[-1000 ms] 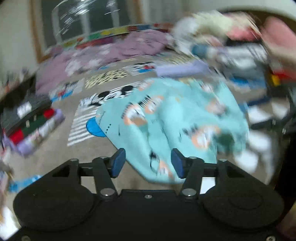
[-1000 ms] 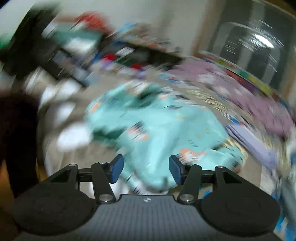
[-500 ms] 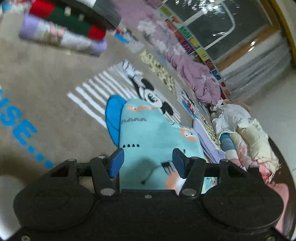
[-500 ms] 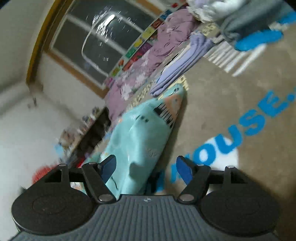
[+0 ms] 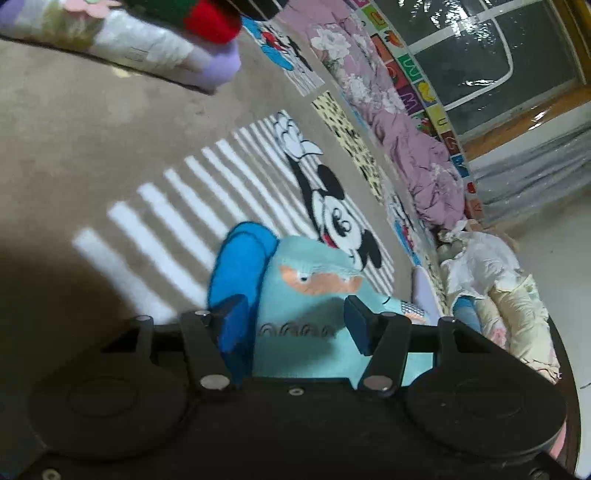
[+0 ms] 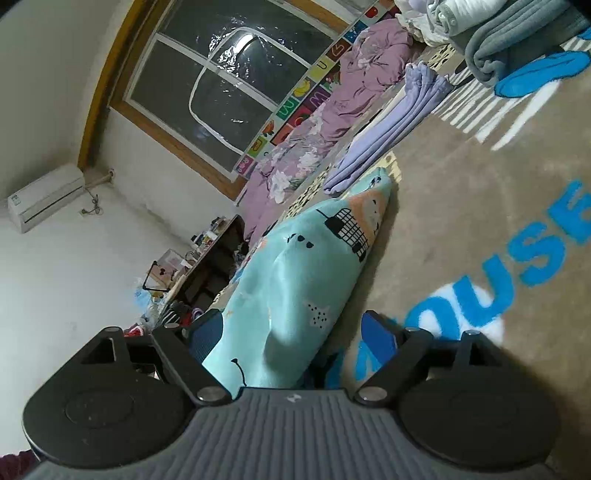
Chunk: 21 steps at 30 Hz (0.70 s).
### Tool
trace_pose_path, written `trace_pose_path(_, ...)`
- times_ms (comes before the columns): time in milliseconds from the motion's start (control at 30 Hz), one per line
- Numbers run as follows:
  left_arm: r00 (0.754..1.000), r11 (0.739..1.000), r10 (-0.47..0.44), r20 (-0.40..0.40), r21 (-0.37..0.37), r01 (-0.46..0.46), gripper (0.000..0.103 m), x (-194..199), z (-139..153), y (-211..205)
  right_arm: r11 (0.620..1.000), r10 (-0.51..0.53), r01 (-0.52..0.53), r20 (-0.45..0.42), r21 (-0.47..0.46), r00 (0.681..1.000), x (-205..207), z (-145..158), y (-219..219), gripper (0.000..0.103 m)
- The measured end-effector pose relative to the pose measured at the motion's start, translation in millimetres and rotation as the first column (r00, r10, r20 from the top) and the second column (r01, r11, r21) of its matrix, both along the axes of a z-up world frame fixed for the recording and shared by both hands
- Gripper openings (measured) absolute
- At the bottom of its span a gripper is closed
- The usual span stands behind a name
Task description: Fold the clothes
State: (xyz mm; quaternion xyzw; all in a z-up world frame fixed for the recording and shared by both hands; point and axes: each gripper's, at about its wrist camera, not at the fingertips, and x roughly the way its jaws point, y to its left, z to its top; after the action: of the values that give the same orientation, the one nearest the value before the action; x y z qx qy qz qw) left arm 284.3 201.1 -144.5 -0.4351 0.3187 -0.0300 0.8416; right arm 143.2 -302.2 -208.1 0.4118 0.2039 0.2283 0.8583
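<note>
Between the spread fingers of the left hand-held gripper (image 5: 293, 325) lies one end of the turquoise printed garment (image 5: 314, 295), flat on the beige carpet (image 5: 74, 177). The jaws stand wide and nothing is pinched. The right hand-held gripper (image 6: 291, 334) is open as well; the turquoise printed garment (image 6: 295, 280) runs forward from between its fingers, closer to the left finger than to the right one, and the cloth is raised in a long ridge (whether a fold lies below it, I cannot tell).

The step in hand seems to be taking the two near edges for a fold. To do it well, I think each gripper should go low until one finger slides under the edge and then close on the cloth only, not on carpet pile. Both grips should sit at matching places on the hem, so the fold comes straight. The ridge should be pulled smooth first.

Further ahead of the left gripper are the mouse picture on the carpet (image 5: 332, 206) and a stack of folded clothes (image 5: 122, 33). Beyond the right gripper lie folded lilac cloth (image 6: 391, 133) and a purple floral quilt (image 6: 332, 99) under the window (image 6: 229, 74).
</note>
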Motion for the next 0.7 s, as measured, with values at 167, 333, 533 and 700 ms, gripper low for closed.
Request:
trace_pose_path(167,0.999,0.999,-0.004,0.039,0.036,0.002,0.003,-14.2,4.4,-2.2,1.0,0.0,0.0,0.009,0.011,1.0,-2.9,0.0,0.0,0.082)
trace_pose_path(333,0.989,0.991,0.004,0.15,0.129,-0.023,0.003,-48.6,43.0,2.4,1.0,-0.003,0.003,0.018,0.026,1.0,-5.4,-0.7,-1.1,0.081)
trace_pose_path(533,0.966,0.952,0.026,0.257,0.289,-0.102,0.003,-102.0,88.8,25.7,1.0,-0.004,0.004,0.02,0.018,1.0,-7.9,0.2,-0.2,0.081)
trace_pose_path(700,0.954,0.914,0.086,0.289,0.359,-0.191,0.003,-143.9,99.7,46.6,1.0,-0.005,0.005,0.018,0.006,1.0,-9.6,0.9,1.7,0.081)
